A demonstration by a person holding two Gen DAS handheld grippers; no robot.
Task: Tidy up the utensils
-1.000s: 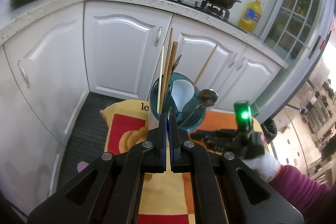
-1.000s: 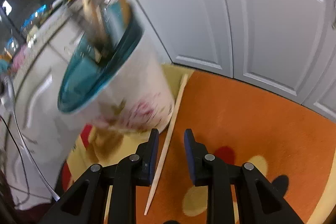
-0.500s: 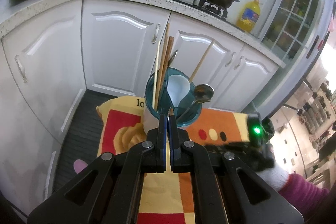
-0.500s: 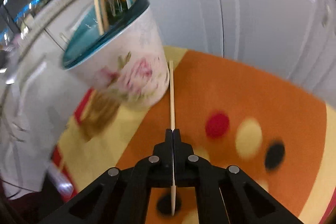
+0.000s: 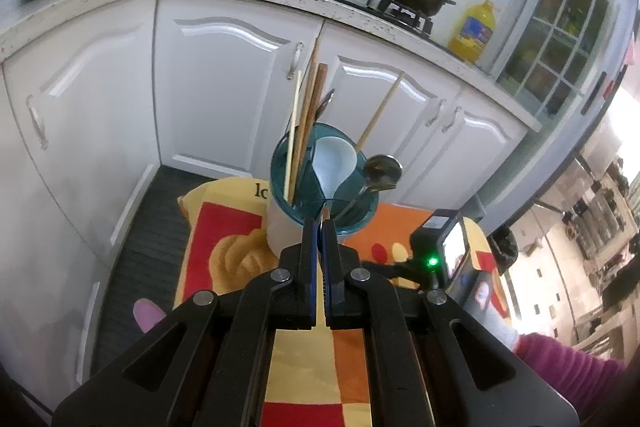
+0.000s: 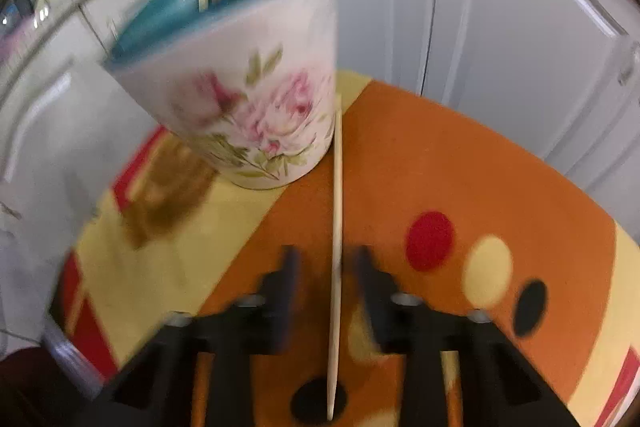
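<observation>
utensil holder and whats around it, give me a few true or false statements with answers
1. The utensil holder stands on the patterned cloth. True.
2. The holder is empty. False: it holds wooden chopsticks, a white spoon and a metal spoon.
3. A single pale chopstick lies on the cloth beside the holder's base. True.
4. The holder is red inside. False: the inside is teal, and the outside is white with pink flowers.
5. The left gripper's fingers stand wide apart. False: the left gripper is shut.
</observation>
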